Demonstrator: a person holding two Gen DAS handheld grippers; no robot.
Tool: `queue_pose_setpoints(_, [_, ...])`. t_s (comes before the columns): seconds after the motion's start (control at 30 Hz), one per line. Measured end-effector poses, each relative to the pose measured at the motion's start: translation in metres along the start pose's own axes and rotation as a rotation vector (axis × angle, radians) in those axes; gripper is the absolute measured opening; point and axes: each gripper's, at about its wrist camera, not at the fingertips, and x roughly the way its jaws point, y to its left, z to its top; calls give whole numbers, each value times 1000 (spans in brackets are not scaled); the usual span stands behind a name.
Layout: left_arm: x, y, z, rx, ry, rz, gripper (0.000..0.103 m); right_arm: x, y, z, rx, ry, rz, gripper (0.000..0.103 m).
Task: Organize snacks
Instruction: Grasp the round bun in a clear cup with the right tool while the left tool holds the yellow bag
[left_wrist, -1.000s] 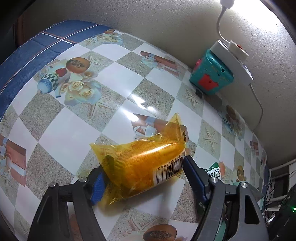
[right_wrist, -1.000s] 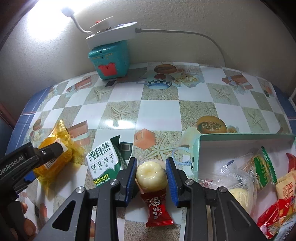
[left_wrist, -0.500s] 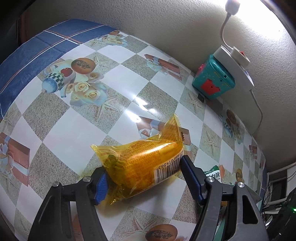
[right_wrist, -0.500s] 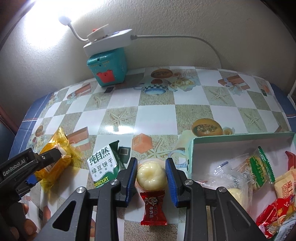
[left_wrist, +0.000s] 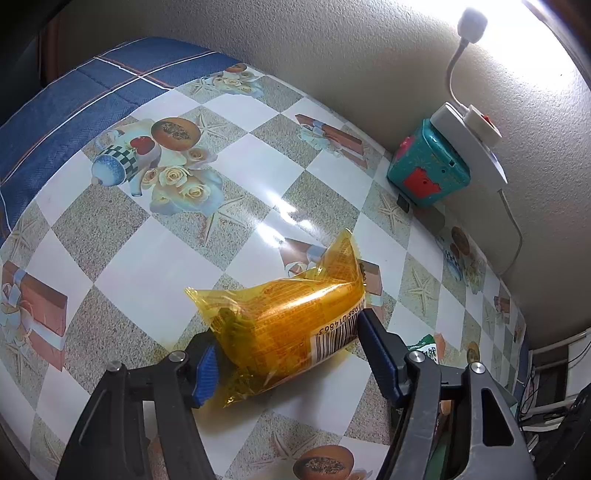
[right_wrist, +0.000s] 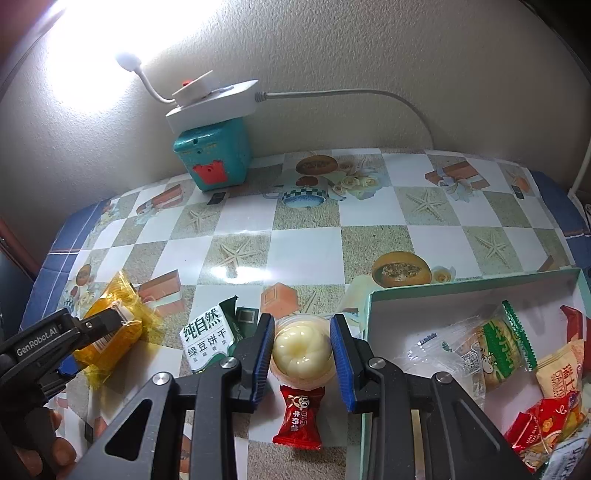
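Note:
A yellow snack packet (left_wrist: 291, 325) lies on the checked tablecloth, and my left gripper (left_wrist: 286, 332) has its jaws closing on it, the blue pads touching both ends. In the right wrist view the same packet (right_wrist: 110, 339) sits at the far left with the left gripper (right_wrist: 92, 341) on it. My right gripper (right_wrist: 302, 332) is shut on a cream-coloured pudding cup (right_wrist: 300, 354), one pad against each side. A green-rimmed white box (right_wrist: 461, 286) to the right holds several wrapped snacks.
A green biscuit packet (right_wrist: 208, 341) lies left of the cup and a red candy (right_wrist: 299, 417) just in front of it. A teal box (right_wrist: 214, 158) with a white power strip and lamp stands against the wall. A person's fingers (right_wrist: 59, 448) show at the bottom left.
The left jaws have drawn in onto the yellow packet. The right gripper keeps its hold on the pudding cup and has hardly moved.

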Motion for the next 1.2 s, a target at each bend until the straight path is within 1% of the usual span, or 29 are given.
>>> queue_pose_setpoints(0.33, [-12,0,2,-1,-21,-21,67,-12,-2,4,8,-15,10,33])
queue_pose_setpoints(0.37, [-13,-1,2,0,-24,-23,67,-14,-2,5,6,-19,10,32])
queue_pose_setpoints(0.4, [-15,-1,3,0,-28,-26,67,-16,-2,6,4,-23,9,23])
queue_pose_setpoints(0.5, [-20,-2,4,3,-39,-32,66,-24,0,9,-7,-40,11,22])
queue_pose_setpoints(0.6, [-18,0,3,-2,-32,-31,65,-21,1,8,-19,-27,7,22])
queue_pose_setpoints(0.77, [-16,2,3,-13,-24,-35,62,-10,-4,4,1,4,20,22])
queue_pose_setpoints(0.8, [-16,3,4,-18,-22,-40,62,-9,-4,4,4,4,32,23])
queue_pose_setpoints(0.87, [-16,5,5,-26,-19,-46,55,-8,-5,7,30,-3,55,23])
queue_pose_setpoints(0.93, [-17,7,5,-36,-15,-51,55,-8,-1,9,21,-2,58,24])
queue_pose_setpoints(1.07, [-17,10,6,-44,-15,-53,55,-2,8,14,-4,15,59,36])
queue_pose_setpoints(1.13, [-15,13,6,-53,-8,-62,55,5,11,15,-9,36,56,36])
queue_pose_setpoints(1.2, [-13,16,7,-61,1,-72,55,9,14,16,-17,40,56,40])
